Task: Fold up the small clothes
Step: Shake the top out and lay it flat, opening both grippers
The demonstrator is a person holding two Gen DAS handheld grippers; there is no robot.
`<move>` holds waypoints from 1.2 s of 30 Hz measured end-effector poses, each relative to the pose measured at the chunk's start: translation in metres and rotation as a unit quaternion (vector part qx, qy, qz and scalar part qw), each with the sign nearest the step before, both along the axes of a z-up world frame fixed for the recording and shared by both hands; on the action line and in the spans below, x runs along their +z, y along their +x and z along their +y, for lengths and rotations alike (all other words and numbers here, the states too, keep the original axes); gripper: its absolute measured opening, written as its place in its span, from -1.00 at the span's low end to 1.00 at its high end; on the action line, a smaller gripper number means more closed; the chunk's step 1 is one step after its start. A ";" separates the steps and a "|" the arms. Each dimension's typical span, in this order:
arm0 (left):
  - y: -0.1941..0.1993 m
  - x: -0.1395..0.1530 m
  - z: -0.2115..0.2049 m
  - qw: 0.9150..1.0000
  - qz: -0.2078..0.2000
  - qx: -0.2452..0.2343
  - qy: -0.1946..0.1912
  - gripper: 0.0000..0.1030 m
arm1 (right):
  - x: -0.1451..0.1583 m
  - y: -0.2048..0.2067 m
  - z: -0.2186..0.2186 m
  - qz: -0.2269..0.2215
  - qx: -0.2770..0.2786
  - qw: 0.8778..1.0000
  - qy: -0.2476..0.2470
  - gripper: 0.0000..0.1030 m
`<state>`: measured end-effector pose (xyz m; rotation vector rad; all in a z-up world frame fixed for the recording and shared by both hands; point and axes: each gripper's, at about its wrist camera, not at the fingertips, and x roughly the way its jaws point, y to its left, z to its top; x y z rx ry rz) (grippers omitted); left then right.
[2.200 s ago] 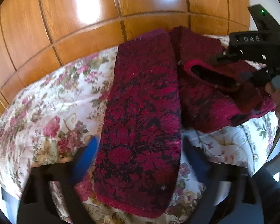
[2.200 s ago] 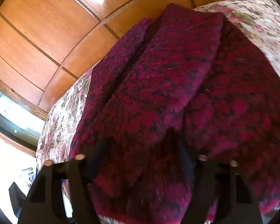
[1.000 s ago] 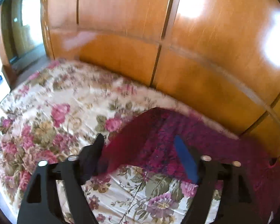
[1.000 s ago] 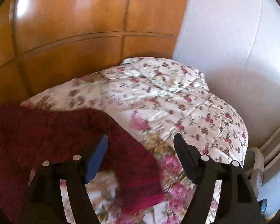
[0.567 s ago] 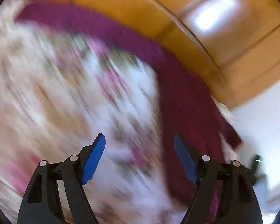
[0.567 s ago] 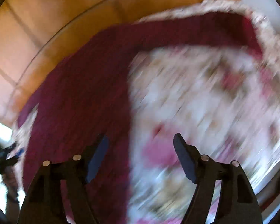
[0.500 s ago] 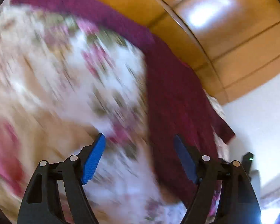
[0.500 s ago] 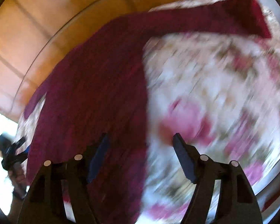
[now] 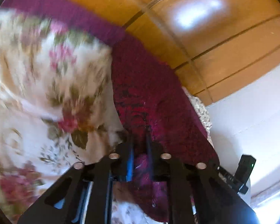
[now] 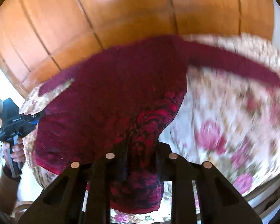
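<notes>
A dark red patterned sweater [image 9: 149, 85] lies spread on a floral bedspread [image 9: 46, 93], one sleeve [image 9: 56, 9] stretched out to the upper left. My left gripper [image 9: 140, 140] is shut on the sweater's edge at a lower corner, with cloth pinched between its blue pads. In the right wrist view the sweater [image 10: 112, 93] fills the middle and its other sleeve [image 10: 233, 65] reaches right. My right gripper [image 10: 141, 147] is closing, and bunched hem cloth is squeezed between its fingers. The left gripper [image 10: 38, 116] shows at the sweater's far corner, held by a hand [image 10: 16, 151].
Wooden wardrobe panels [image 10: 121, 18] stand right behind the bed. A white wall [image 9: 252, 112] is at the right of the left wrist view, with the right gripper's black housing [image 9: 244, 168] before it. The flowered bedspread [image 10: 224, 121] spreads out beside the sweater.
Both grippers swung from the sleeve ends to the sweater's hem corners. Their jaws stood wide apart half a second ago and now pinch the cloth.
</notes>
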<state>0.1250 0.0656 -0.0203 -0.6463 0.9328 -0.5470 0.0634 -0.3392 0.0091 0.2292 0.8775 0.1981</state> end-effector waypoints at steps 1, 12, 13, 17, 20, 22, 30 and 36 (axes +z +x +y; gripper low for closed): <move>-0.004 0.018 0.004 1.000 -0.013 -0.001 0.011 -1.00 | 0.008 -0.002 0.000 -0.009 0.003 1.000 -0.002 -0.63; -0.087 0.018 0.023 0.994 0.021 -0.037 0.098 -1.00 | -0.046 -0.068 -0.017 0.068 -0.005 0.998 0.005 -0.65; -0.093 0.002 0.022 0.993 0.041 -0.037 0.104 -1.00 | -0.058 -0.073 -0.018 0.082 -0.009 0.997 0.003 -0.66; -0.102 -0.046 0.025 0.989 0.077 -0.017 0.126 -1.00 | -0.091 -0.081 -0.024 0.120 -0.028 0.992 0.009 -0.68; -0.099 -0.044 0.031 0.992 0.076 -0.004 0.101 -1.00 | -0.090 -0.077 -0.022 0.128 -0.025 0.991 -0.011 -0.52; -0.097 -0.034 0.038 0.991 0.063 0.016 0.117 -1.00 | -0.077 -0.072 -0.025 0.111 -0.034 0.992 -0.043 -0.17; -0.044 -0.024 0.113 0.978 0.057 0.147 0.137 -1.00 | -0.042 -0.001 0.018 0.016 -0.033 0.998 -0.052 0.47; 0.020 -0.026 0.171 0.960 0.075 0.228 0.146 -1.00 | -0.065 0.068 0.102 -0.003 0.024 0.998 -0.053 0.55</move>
